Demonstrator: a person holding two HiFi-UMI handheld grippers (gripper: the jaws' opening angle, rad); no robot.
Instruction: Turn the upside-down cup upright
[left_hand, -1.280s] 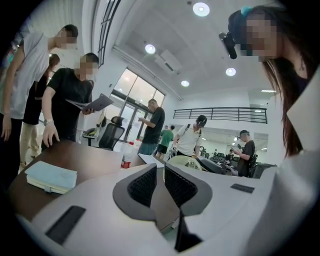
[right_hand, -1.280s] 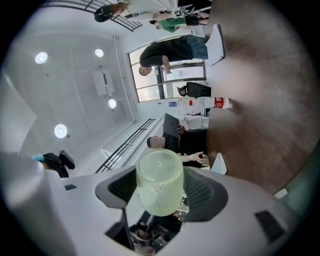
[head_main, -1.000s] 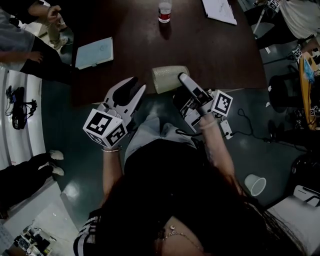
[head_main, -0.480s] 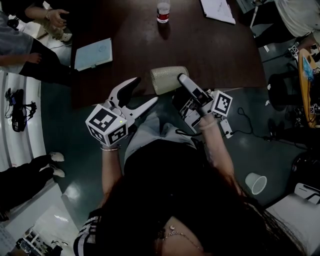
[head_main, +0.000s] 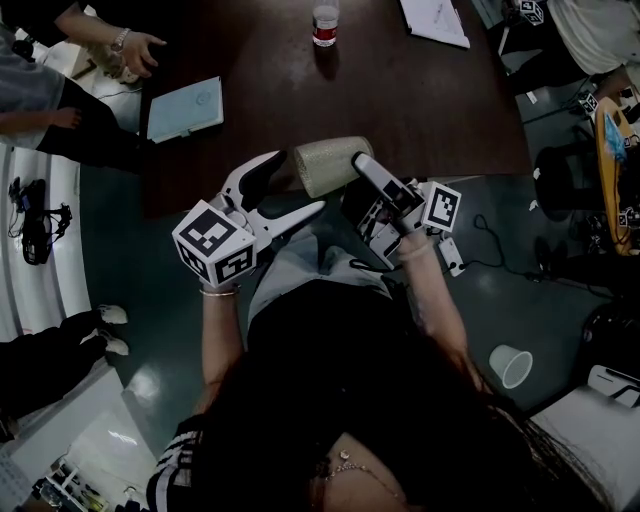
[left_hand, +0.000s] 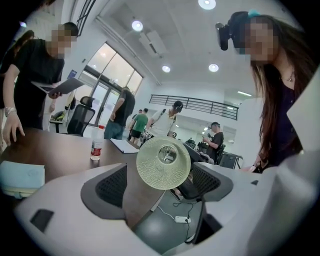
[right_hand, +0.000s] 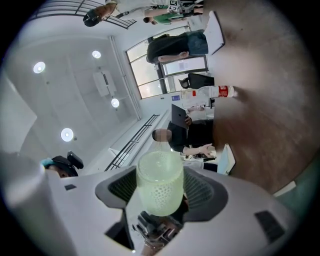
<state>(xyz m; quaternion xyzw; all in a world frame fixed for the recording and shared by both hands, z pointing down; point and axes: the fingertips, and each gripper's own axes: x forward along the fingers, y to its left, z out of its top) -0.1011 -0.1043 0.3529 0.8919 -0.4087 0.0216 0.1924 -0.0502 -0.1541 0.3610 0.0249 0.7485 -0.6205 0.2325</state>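
A pale green dimpled cup (head_main: 330, 163) lies on its side in the air over the near edge of the dark table (head_main: 420, 110). My right gripper (head_main: 362, 172) is shut on it; in the right gripper view the cup (right_hand: 159, 182) sits squeezed between both pads. My left gripper (head_main: 292, 186) stands just left of the cup, and its jaws have just been opening wide. In the left gripper view the cup's round end (left_hand: 163, 163) shows ahead between the spread jaws of that gripper (left_hand: 162, 182), and no pad touches it.
On the table stand a water bottle (head_main: 327, 25), a light blue notebook (head_main: 187, 107) and papers (head_main: 435, 20). People stand at the table's left side. A paper cup (head_main: 511, 366) and cables lie on the floor at the right.
My left gripper's jaws have spread from nearly shut to wide open and it has edged toward the cup. The right gripper and the cup have barely moved.
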